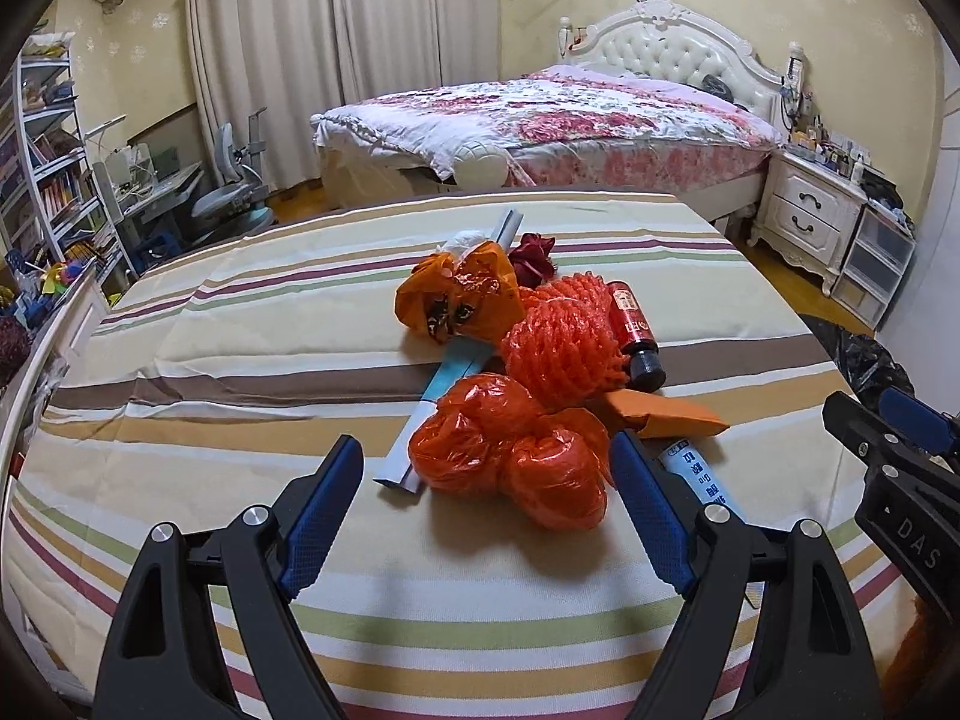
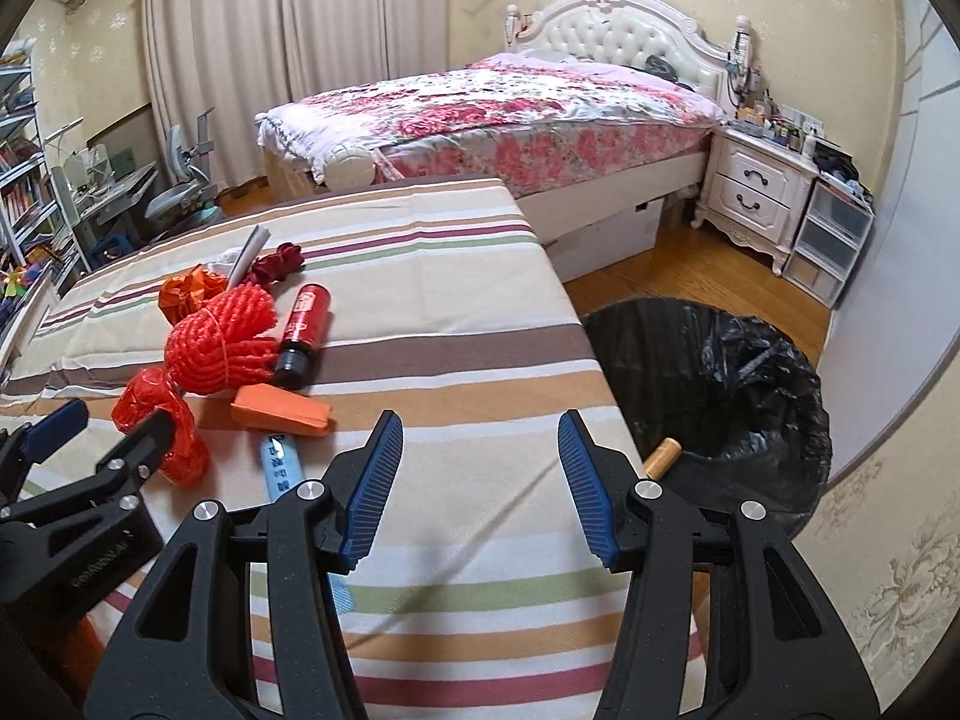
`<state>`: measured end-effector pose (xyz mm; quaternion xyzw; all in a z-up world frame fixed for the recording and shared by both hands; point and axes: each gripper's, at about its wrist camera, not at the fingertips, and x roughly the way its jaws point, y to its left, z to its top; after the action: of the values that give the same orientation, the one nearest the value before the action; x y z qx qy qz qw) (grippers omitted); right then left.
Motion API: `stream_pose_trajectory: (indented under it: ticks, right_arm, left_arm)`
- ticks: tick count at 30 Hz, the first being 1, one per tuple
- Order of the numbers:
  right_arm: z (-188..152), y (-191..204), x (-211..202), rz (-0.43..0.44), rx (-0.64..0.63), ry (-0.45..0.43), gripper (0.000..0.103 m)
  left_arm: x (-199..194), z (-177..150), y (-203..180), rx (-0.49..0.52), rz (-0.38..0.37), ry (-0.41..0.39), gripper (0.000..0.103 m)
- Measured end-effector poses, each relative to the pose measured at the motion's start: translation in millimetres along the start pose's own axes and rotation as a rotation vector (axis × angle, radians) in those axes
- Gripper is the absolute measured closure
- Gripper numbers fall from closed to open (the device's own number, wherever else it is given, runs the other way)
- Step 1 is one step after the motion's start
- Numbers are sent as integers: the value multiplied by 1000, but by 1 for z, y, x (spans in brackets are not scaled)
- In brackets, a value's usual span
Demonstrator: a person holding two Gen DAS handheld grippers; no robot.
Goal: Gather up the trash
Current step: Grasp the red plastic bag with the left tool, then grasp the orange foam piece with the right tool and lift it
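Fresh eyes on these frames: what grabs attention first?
The heap of orange-red trash mid-table: a crumpled red plastic bag nearest, between the open left gripper fingers, with red foam netting behind. Beside the table's right edge stands a black-lined bin; the right gripper is open.

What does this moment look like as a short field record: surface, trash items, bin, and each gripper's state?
surface: striped tablecloth
trash pile: red plastic bag, red foam net, orange bag, red bottle, orange packet
bin: black-lined trash bin, off the table's right edge
left gripper: jaws open, flanking the red plastic bag
right gripper: jaws open, empty, over bare cloth
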<state>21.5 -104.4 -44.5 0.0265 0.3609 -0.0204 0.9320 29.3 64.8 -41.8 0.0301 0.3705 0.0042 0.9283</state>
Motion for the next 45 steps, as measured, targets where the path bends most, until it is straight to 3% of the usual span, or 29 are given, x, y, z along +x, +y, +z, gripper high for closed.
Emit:
stream_pose_trajectory:
  ticks: [7,10,21,24,35,45]
  right_arm:
    - [3,4,7,14,-1,9,50]
    - [3,6,9,17,-3,14,50]
    - [4,29,13,71,-40,29,49]
    - [5,41,15,97,-57,35,44]
    - [5,80,34,138,-120,90,42]
    - [4,94,42,126,-147,114,40]
  left_arm:
    - [16,1,1,-3,-32,34,21]
    - [15,0,3,2,-71,30,38]
    - [-6,-4,14,7,-89,-7,42]
    - [-14,-6,24,-2,-78,-17,42]
    - [-14,-6,79,-56,47,-34,42]
    - [-6,-9,105,-116,60,-9,42]
